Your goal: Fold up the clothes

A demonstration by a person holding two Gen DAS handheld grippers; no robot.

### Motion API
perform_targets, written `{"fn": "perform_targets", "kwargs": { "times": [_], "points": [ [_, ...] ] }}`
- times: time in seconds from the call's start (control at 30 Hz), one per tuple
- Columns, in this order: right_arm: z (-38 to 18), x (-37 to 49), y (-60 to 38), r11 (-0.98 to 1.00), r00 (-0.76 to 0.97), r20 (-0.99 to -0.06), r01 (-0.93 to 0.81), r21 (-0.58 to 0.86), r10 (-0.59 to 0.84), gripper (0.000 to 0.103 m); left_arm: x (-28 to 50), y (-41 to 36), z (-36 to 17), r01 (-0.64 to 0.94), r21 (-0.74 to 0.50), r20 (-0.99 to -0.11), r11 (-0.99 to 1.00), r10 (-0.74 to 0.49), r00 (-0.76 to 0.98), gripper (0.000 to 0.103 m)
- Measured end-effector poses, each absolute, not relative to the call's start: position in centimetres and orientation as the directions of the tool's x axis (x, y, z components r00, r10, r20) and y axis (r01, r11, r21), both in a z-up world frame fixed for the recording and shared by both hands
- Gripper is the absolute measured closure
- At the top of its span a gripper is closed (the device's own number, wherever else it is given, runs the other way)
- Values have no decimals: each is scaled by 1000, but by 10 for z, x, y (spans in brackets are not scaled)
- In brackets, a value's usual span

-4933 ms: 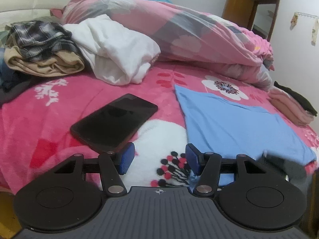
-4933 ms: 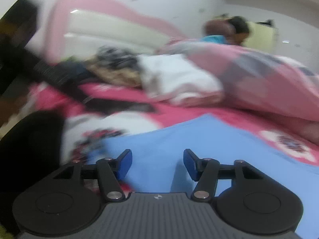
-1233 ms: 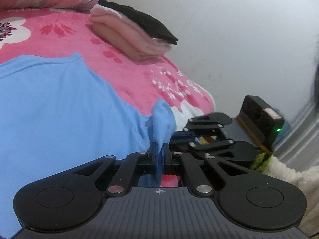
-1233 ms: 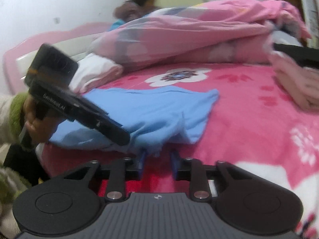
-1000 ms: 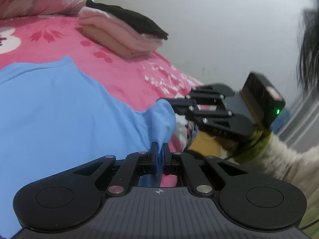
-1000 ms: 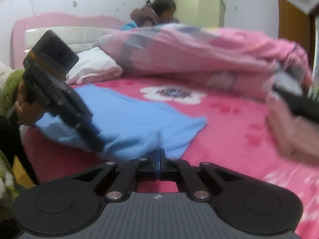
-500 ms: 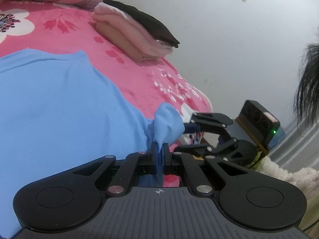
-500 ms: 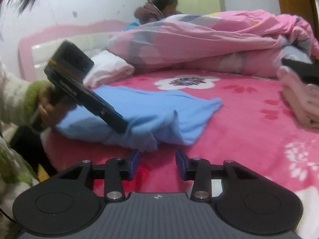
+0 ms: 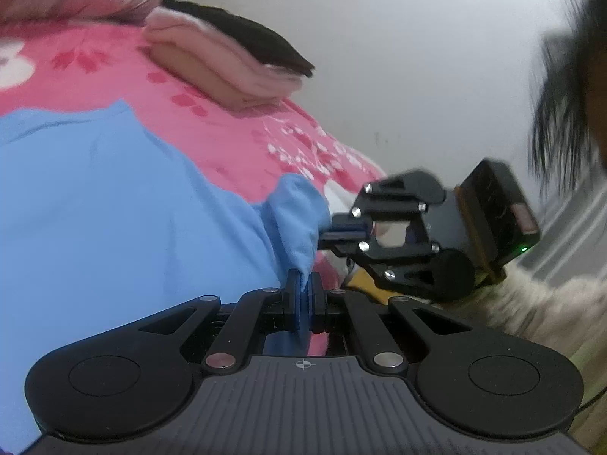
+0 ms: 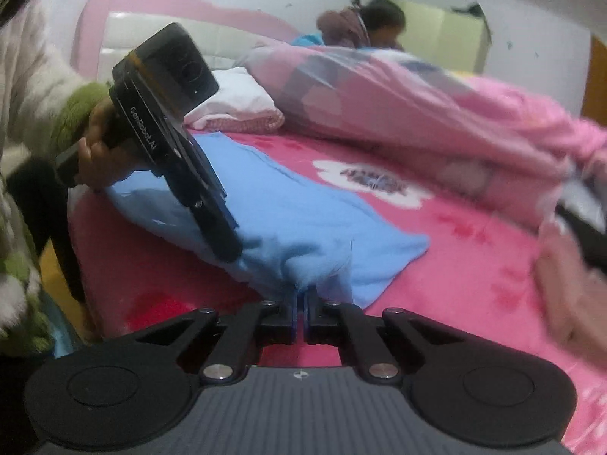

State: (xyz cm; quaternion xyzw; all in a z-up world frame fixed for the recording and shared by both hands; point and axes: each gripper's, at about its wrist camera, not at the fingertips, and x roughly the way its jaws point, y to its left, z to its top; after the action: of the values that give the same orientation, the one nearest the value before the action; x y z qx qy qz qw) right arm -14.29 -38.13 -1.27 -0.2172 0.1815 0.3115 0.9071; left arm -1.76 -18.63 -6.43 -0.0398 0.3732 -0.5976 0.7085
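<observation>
On the pink flowered bedspread (image 10: pixel 474 265) a light blue garment (image 9: pixel 114 208) lies spread out flat, its near edge hanging toward the side of the bed where the person stands. Both grippers have hold of that near edge. From the left wrist view, the left gripper (image 9: pixel 303 295) has its blue pads pressed tight together with a pinch of the blue cloth between them, the fabric rising in a small peak just above the fingertips. Just beside it, the right gripper (image 9: pixel 341 233) comes in from the right, its fingers reaching to the same bunched corner; a small green light glows on the black camera block (image 9: pixel 500 212) behind it. From the right wrist view, the right gripper (image 10: pixel 301 303) looks nearly closed, only a thin slit showing between the pads, and the lowest fold of the garment (image 10: pixel 303 227) dips right into that slit, so it seems to be nipping the hem. The left gripper (image 10: pixel 224 242) slants down into the cloth from the left, held by a hand (image 10: pixel 98 151) in a fuzzy green and white sleeve (image 10: pixel 57 91).

Farther along the bed sits a folded pile of pale pink clothes with a black piece on top (image 9: pixel 227 57). A rumpled pink quilt (image 10: pixel 417 113) is heaped across the far side, with a white pillow (image 10: pixel 235 98) near the pink headboard (image 10: pixel 151 11). Another person (image 10: pixel 360 26) is behind the quilt.
</observation>
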Motion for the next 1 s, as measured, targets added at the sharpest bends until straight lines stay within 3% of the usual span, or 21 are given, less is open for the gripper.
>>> {"fn": "perform_targets", "kwargs": {
  "times": [0.2,0.3,0.43,0.53,0.57,0.63,0.7,0.83,1.0],
  "points": [
    [-43,-167,-358,644,818,-476,-558,-524,321,101,-49,-203,-71,929,-253,-573,270,-815,81,101],
    [-41,-167,-373,754,865,-448,-447,-482,226,101,-61,-205,-72,955,-154,-584,252,-803,118,100],
    [-26,-165,-409,923,882,-458,-262,-283,111,100,-73,-205,-72,971,-52,-581,234,-798,161,99],
    [-8,-165,-427,978,838,-512,-207,20,188,96,-80,-205,-73,975,3,-574,220,-799,182,92],
    [-4,-165,-432,971,817,-525,-198,133,238,92,-82,-205,-73,976,10,-570,216,-801,183,91],
    [-1,-162,-438,914,765,-533,-181,363,363,62,-86,-205,-74,977,30,-566,209,-803,189,88],
    [-3,-155,-436,854,721,-537,-149,499,439,60,-90,-205,-76,978,60,-563,200,-802,199,87],
    [-14,-138,-427,782,646,-588,-21,623,486,60,-95,-205,-80,977,102,-552,186,-807,211,86],
    [-22,-128,-419,742,620,-632,117,660,465,59,-97,-203,-83,978,111,-532,179,-820,210,85]
  ]
}}
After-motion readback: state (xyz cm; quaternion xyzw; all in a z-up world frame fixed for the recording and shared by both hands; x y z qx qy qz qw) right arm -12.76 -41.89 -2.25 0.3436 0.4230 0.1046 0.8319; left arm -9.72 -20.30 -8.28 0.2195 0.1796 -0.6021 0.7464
